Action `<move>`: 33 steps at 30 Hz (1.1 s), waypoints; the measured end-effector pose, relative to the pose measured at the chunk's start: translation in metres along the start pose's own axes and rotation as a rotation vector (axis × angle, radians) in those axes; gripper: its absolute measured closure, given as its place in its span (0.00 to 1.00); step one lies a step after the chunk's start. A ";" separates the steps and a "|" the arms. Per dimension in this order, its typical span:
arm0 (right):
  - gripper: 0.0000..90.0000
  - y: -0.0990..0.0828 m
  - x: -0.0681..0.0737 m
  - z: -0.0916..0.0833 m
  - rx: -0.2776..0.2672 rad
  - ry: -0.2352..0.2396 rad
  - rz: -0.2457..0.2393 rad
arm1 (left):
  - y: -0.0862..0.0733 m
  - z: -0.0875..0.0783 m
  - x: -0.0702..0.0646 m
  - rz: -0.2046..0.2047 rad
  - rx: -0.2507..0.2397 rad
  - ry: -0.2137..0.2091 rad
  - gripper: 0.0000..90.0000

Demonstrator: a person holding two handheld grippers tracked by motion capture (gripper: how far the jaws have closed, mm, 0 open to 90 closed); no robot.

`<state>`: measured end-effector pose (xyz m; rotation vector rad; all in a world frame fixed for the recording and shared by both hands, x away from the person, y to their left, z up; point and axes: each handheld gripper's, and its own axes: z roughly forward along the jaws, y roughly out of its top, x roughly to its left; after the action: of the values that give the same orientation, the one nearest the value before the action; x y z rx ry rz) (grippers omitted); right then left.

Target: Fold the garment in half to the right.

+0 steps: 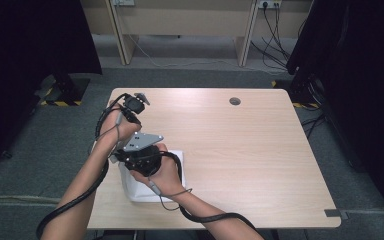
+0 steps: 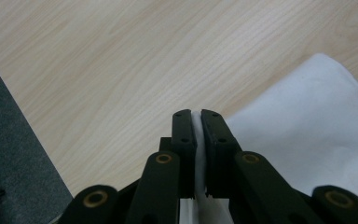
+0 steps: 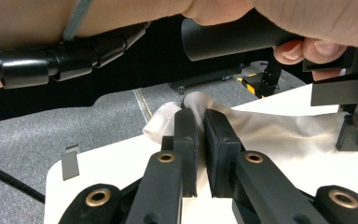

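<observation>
While both pinch white cloth (image 1: 172,172) at near-left corner of table (image 1: 260,165): left gripper (image 2: 197,116) clamped on one edge, right gripper (image 3: 199,114) on another; grasp judged done, folding or spreading judged outstanding.

A lab or office workroom: grey carpet floor (image 1: 40,150), pale wood-laminate bench (image 1: 240,160), loose black cables (image 1: 275,45), hazard-striped stand bases (image 1: 60,102).

White cloth (image 2: 307,135), pale woodgrain table (image 2: 121,70)
</observation>
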<state>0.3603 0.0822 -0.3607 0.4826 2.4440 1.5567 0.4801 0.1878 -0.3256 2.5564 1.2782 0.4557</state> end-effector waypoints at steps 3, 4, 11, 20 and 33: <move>0.94 -0.002 -0.001 -0.002 0.001 -0.003 0.002 | 0.002 0.002 -0.003 -0.005 0.001 -0.004 0.93; 0.94 -0.003 -0.002 -0.003 0.002 -0.004 0.000 | 0.002 0.003 -0.003 -0.004 0.004 -0.003 0.93; 0.94 -0.006 -0.006 -0.007 0.006 -0.013 0.004 | 0.008 0.006 -0.009 -0.001 0.000 -0.006 0.93; 0.94 -0.013 -0.011 -0.016 0.004 -0.025 0.011 | 0.013 0.009 -0.015 0.003 0.000 -0.011 0.93; 0.94 -0.019 -0.015 -0.024 0.002 -0.035 0.019 | 0.018 0.013 -0.024 0.010 -0.004 -0.020 0.93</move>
<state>0.3632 0.0493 -0.3679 0.5307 2.4223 1.5405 0.4851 0.1567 -0.3352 2.5594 1.2567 0.4329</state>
